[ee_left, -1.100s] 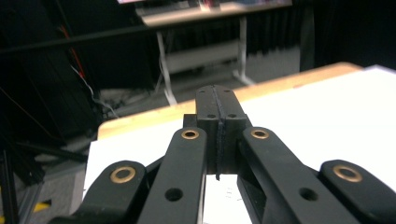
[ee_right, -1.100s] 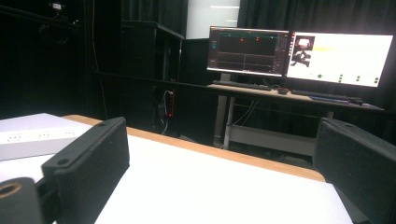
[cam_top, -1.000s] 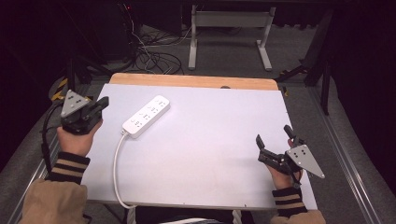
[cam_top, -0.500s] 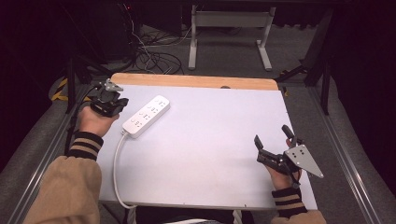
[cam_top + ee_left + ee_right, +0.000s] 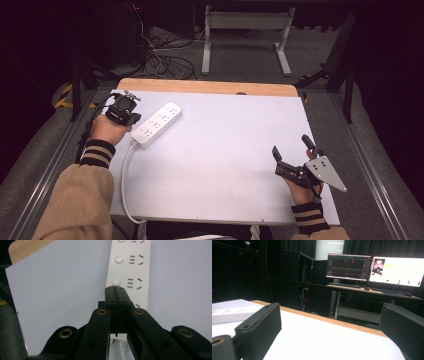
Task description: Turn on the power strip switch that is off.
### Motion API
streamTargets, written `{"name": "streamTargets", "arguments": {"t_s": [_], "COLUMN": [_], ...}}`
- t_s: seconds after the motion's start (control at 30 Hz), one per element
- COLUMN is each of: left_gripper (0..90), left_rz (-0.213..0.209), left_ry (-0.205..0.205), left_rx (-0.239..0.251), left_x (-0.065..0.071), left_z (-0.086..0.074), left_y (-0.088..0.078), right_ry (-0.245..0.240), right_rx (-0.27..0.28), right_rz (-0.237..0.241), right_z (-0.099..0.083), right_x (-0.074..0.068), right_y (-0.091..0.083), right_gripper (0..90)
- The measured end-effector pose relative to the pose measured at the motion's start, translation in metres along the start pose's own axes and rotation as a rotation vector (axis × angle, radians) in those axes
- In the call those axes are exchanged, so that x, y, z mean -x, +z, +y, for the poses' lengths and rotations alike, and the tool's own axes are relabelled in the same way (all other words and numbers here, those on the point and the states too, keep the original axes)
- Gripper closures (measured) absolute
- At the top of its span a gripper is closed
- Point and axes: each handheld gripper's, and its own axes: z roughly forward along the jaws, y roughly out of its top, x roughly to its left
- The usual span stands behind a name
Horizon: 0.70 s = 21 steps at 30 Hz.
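A white power strip (image 5: 156,124) lies at an angle on the white table top (image 5: 225,150), far left, and its white cable (image 5: 126,175) runs toward the near edge. My left gripper (image 5: 129,106) sits just left of the strip. In the left gripper view its jaws are pressed together with nothing between them, and the left gripper (image 5: 115,288) has its tips over the power strip (image 5: 130,262) near the cable end. My right gripper (image 5: 290,147) rests at the near right of the table, open. In the right gripper view the right gripper (image 5: 330,325) has its jaws spread wide and empty.
A wooden strip (image 5: 210,86) borders the table's far edge. Behind it on the floor are cables (image 5: 165,60) and a metal stand (image 5: 245,35). The right gripper view has two lit monitors (image 5: 372,267) on a desk beyond the table.
My left gripper has moved from the table's left edge forward and right, up to the power strip's near end. The right gripper has barely shifted.
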Motion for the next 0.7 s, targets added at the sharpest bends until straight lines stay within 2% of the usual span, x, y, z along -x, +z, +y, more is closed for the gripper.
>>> {"name": "streamTargets", "arguments": {"t_s": [0.23, 0.33, 0.57, 0.7], "left_gripper": [89.9, 89.9, 90.0, 90.0], "left_rz": [-0.004, 0.000, 0.006, 0.012], "left_ry": [0.017, 0.031, 0.032, 0.020], "left_rx": [-0.044, -0.082, -0.111, -0.126], "left_x": [0.002, 0.004, 0.008, 0.006], "left_z": [0.000, -0.001, 0.001, 0.001], "left_y": [0.009, 0.019, 0.036, 0.042], "right_ry": [-0.001, -0.007, -0.004, -0.006], "right_rx": [-0.002, -0.005, -0.005, -0.005], "right_rz": [0.005, 0.003, 0.006, 0.009], "right_z": [0.000, -0.001, -0.001, 0.000], "right_x": [0.000, 0.000, -0.001, -0.001], "right_y": [0.001, 0.001, 0.001, 0.001], "right_gripper": [4.7, 4.7, 4.7, 4.7]}}
